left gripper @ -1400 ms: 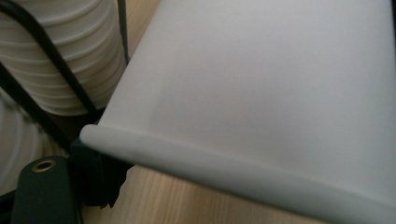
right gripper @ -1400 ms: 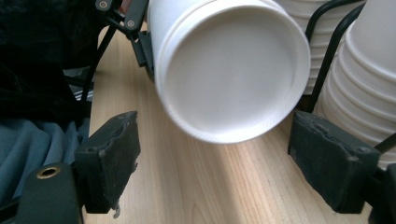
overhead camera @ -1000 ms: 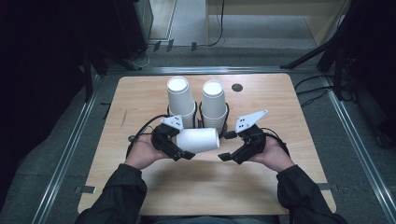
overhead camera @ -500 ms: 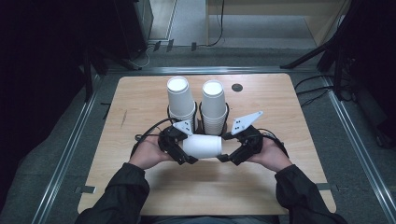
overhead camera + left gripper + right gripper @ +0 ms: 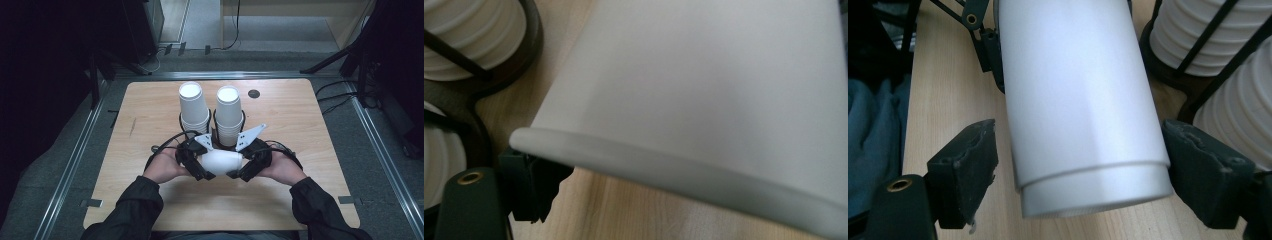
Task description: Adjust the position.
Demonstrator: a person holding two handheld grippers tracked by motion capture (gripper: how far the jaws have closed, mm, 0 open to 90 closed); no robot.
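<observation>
A white paper cup [image 5: 221, 161] lies on its side, carried crosswise above the desk [image 5: 150, 110] between the two hands. The left tool [image 5: 197, 165] has it by the wide rim end; in the left gripper view the rolled lip runs right across in front of the camera and one black jaw tip sits against the lip from below, so this tool looks to be grasping the cup, though the second jaw is hidden behind the cup's wall. The right tool [image 5: 244, 167] faces it from the other side at the cup's narrow base end. In the right gripper view the base and its stepped band lie between the two black jaws: the jaw on the right of that view seems just to reach the base edge, while the one on the left stands a little apart, with bare wood showing in the gap, so this tool stands released around the base rather than clenched on it. Just beyond both tools, farther from the person, two tall stacks of white cups [image 5: 194, 106] stand upside down in a dark wire holder [image 5: 216, 125], side by side and close behind the carried cup. A small dark round hole [image 5: 254, 93] sits in the desk beyond the right-hand stack.
</observation>
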